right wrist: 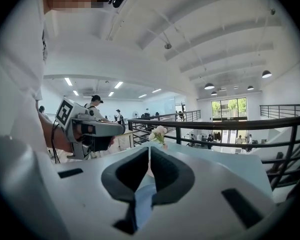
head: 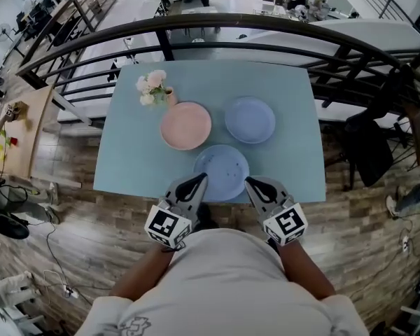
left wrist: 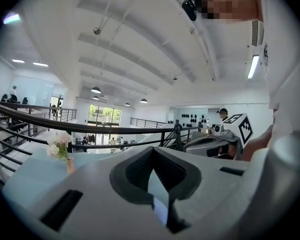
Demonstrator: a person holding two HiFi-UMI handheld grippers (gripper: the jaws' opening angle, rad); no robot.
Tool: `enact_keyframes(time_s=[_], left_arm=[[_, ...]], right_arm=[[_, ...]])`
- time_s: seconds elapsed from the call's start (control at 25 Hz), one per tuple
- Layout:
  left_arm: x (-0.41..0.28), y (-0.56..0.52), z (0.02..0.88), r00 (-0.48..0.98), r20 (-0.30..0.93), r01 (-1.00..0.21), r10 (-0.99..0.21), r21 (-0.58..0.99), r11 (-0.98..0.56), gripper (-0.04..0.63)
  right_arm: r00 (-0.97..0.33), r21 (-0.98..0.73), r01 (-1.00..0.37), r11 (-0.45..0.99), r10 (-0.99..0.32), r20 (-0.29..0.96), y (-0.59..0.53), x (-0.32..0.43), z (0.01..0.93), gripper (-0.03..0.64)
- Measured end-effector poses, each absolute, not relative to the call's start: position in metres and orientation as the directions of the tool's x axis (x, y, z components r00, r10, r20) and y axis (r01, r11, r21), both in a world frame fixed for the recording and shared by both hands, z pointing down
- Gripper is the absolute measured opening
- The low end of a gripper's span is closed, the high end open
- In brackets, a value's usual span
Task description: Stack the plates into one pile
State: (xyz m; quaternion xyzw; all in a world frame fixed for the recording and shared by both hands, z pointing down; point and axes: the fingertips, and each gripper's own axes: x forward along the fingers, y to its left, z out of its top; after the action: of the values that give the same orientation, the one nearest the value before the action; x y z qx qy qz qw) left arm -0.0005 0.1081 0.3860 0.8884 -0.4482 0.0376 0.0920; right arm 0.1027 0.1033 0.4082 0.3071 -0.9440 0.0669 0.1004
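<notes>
At the frame's bottom centre, the left tool (head: 198, 179) and right tool (head: 250, 182), each with jaws together and empty, flank the nearest blue plate (head: 221, 171) at the worktop's (head: 287, 166) near edge. Beyond it, the pink plate (head: 186, 125) and second blue plate (head: 250, 120) lie side by side, unstacked. Bare surface stretches right, with flowers (head: 152, 87) at upper left.

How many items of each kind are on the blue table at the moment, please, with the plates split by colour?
Blue plates: 2, the far blue plate and the near blue plate
Pink plate: 1
Vase of flowers: 1
Total: 4
</notes>
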Motion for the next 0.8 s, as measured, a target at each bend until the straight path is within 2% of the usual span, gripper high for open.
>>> enact_keyframes(time_s=[0.32, 0.8], left_arm=[[-0.049, 0.074, 0.405, 0.672, 0.179, -0.74, -0.719, 0.198, -0.643, 0.005], [-0.061, 0.044, 0.458, 0.697, 0.267, -0.717, -0.665, 0.245, -0.653, 0.005]], right_arm=[[-0.724, -0.088, -0.665, 0.742, -0.61, 0.321, 0.061, 0.057, 0.44, 0.069], [-0.629, -0.124, -0.721, 0.682, -0.569, 0.529, 0.023, 0.064, 0.514, 0.129]])
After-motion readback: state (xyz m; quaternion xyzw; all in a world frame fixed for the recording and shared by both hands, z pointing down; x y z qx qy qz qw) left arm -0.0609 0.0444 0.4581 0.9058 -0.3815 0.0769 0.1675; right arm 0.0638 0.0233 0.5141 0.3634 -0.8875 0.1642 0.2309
